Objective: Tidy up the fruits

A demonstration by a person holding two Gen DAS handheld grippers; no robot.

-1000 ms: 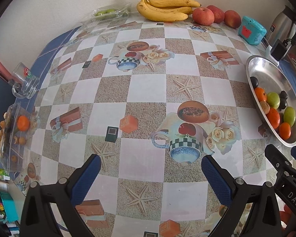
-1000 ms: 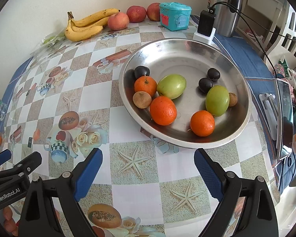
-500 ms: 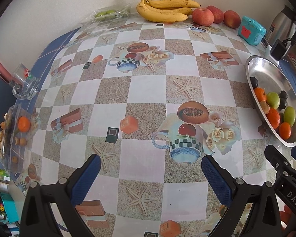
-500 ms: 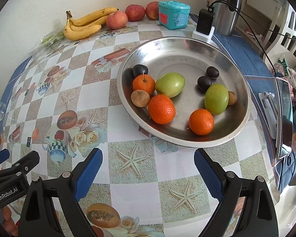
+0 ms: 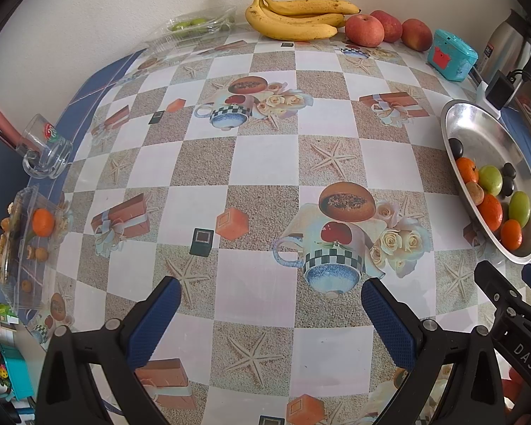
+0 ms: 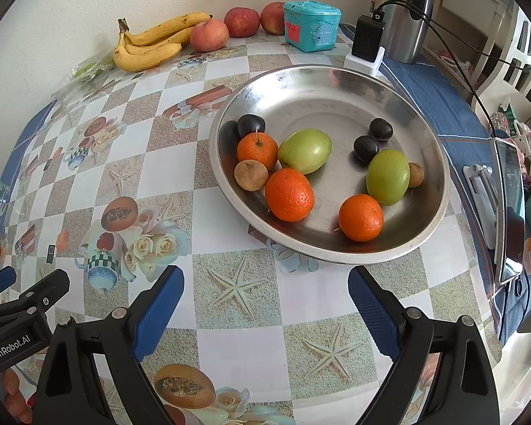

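Observation:
A round steel bowl (image 6: 336, 85) holds three oranges (image 6: 289, 194), two green fruits (image 6: 305, 151), dark plums (image 6: 366, 148) and small brown fruits (image 6: 250, 175). It also shows at the right edge of the left wrist view (image 5: 478, 124). A bunch of bananas (image 5: 293, 17) and three red apples (image 5: 364, 30) lie by the back wall. My right gripper (image 6: 265, 297) is open and empty, just in front of the bowl. My left gripper (image 5: 270, 310) is open and empty over the patterned tablecloth.
A clear plastic tray (image 5: 21, 244) with an orange and small fruits sits at the table's left edge, with a glass mug (image 5: 47, 152) behind it. A teal toy house box (image 6: 311, 24), a black charger (image 6: 366, 37) and a steel kettle (image 6: 400, 10) stand behind the bowl. A phone on a stand (image 6: 509, 205) is at the right.
The right gripper has moved slightly forward towards the bowl. The left gripper has hardly moved.

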